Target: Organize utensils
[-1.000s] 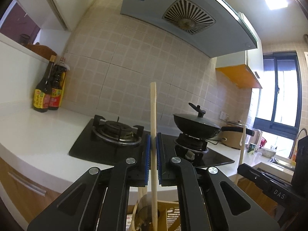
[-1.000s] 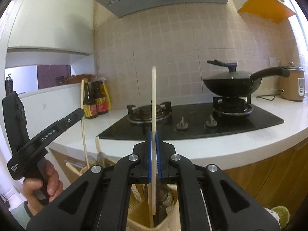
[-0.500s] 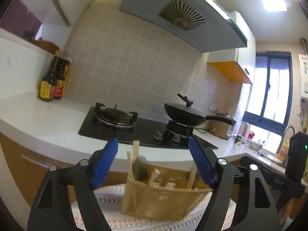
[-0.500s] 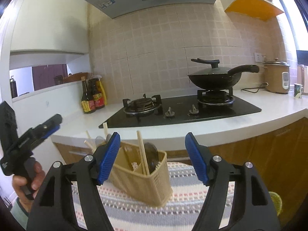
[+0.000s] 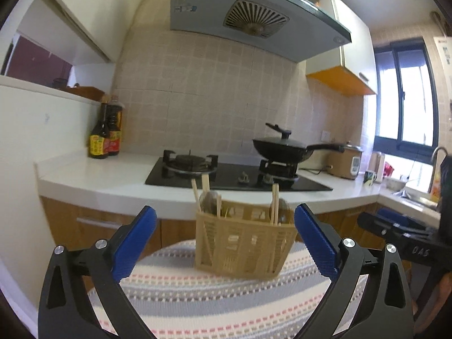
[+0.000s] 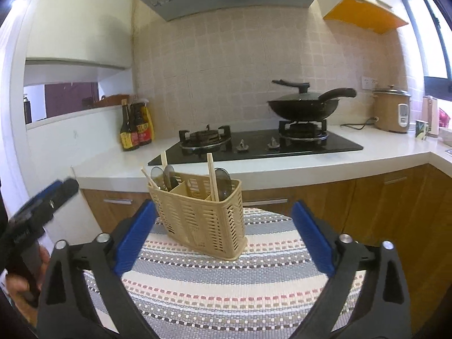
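A beige slotted utensil basket (image 5: 243, 243) stands on a striped woven mat (image 5: 226, 305); it also shows in the right wrist view (image 6: 200, 217). Wooden chopsticks (image 5: 274, 203) and dark spoons (image 5: 209, 202) stand upright in its end compartments; in the right wrist view a chopstick (image 6: 212, 176) and spoons (image 6: 166, 176) stick out. My left gripper (image 5: 224, 240) is open and empty, a short way in front of the basket. My right gripper (image 6: 223, 237) is open and empty, in front of the basket too. Each gripper shows at the edge of the other's view.
Behind the mat (image 6: 226, 282) runs a white counter (image 5: 93, 175) with a black gas hob (image 5: 226, 172), a lidded black wok (image 5: 282, 147), sauce bottles (image 5: 104, 135), and a rice cooker (image 5: 343, 162). Wooden cabinets (image 6: 389, 197) stand below. A sink (image 5: 415, 197) is at the right.
Both grippers were shut on upright chopsticks over the basket; they opened, left the chopsticks in it and drew back, so the basket now stands farther off.
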Motion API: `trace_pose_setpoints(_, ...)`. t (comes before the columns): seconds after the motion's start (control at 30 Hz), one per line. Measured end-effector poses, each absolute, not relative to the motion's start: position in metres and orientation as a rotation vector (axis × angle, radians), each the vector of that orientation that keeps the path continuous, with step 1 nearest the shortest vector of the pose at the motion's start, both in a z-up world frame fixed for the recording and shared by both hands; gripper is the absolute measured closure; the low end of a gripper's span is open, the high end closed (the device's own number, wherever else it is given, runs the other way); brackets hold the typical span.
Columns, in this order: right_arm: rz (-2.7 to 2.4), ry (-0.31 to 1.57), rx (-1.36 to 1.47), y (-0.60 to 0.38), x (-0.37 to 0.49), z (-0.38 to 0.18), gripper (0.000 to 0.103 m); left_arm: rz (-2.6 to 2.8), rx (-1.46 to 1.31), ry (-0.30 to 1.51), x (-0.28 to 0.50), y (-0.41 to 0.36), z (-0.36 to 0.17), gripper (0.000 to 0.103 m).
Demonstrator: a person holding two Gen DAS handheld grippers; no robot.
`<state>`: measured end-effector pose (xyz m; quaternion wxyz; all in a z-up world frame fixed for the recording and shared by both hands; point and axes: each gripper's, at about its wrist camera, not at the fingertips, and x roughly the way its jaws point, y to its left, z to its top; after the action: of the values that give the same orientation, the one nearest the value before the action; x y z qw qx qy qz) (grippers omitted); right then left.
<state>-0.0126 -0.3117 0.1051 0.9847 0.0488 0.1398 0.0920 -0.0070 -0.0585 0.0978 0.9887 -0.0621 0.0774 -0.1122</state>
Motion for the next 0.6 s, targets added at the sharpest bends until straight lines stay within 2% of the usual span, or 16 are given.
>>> trace_pose_setpoints(0.27, -0.080, 0.088, 0.046, -0.308, -0.048, 0.060, 0.008, -0.072, -0.108, 0.186, -0.016, -0.068, 0.038, 0.008)
trace_pose_setpoints(0.6, -0.085, 0.140, 0.018, -0.301, -0.039, 0.032, 0.008, 0.071, -0.156, 0.119, -0.029, -0.064, 0.014, 0.008)
